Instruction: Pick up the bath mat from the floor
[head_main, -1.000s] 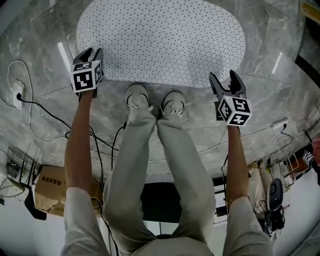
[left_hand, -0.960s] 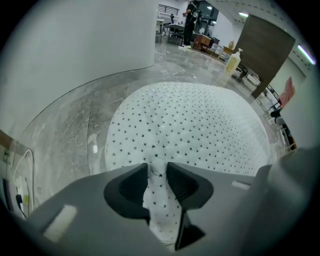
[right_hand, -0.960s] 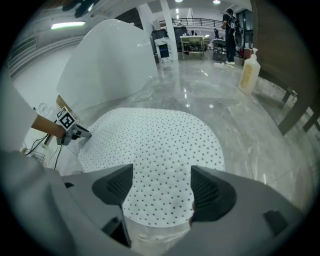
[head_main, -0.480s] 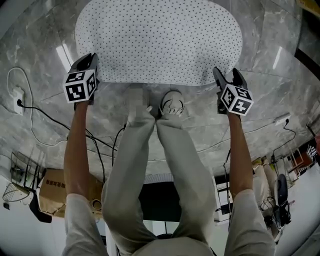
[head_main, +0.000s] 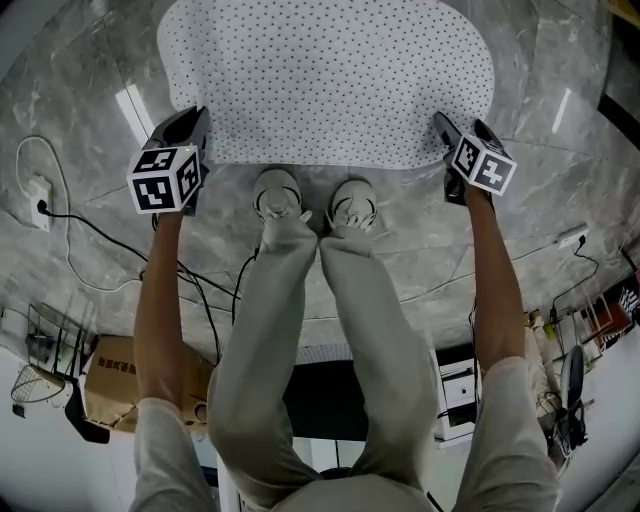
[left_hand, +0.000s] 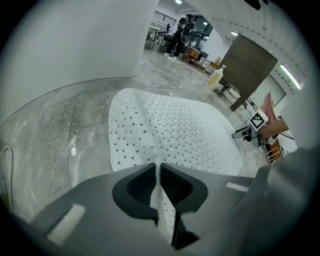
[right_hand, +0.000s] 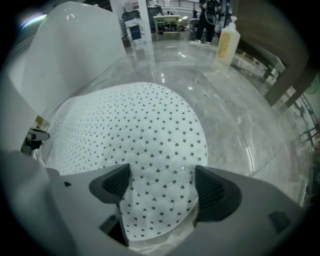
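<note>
A white bath mat (head_main: 330, 75) with small black dots lies on the grey marble floor in front of the person's feet. My left gripper (head_main: 185, 130) is shut on the mat's near left corner, and the pinched edge (left_hand: 159, 192) rises between its jaws in a fold. My right gripper (head_main: 462, 135) hangs over the near right corner with its jaws wide apart; they have just been opening. The mat (right_hand: 150, 165) lies flat between and below the right jaws, and neither pad presses on it.
The person's two shoes (head_main: 310, 200) stand just short of the mat's near edge. Black cables (head_main: 90, 230) and a wall plug lie on the floor at the left. A cardboard box (head_main: 100, 375) and clutter sit behind the person. A soap bottle (right_hand: 226, 42) stands beyond the mat.
The left gripper has drawn the mat's left corner up and toward the person, raising a fold. The right gripper has moved forward and down over the right corner.
</note>
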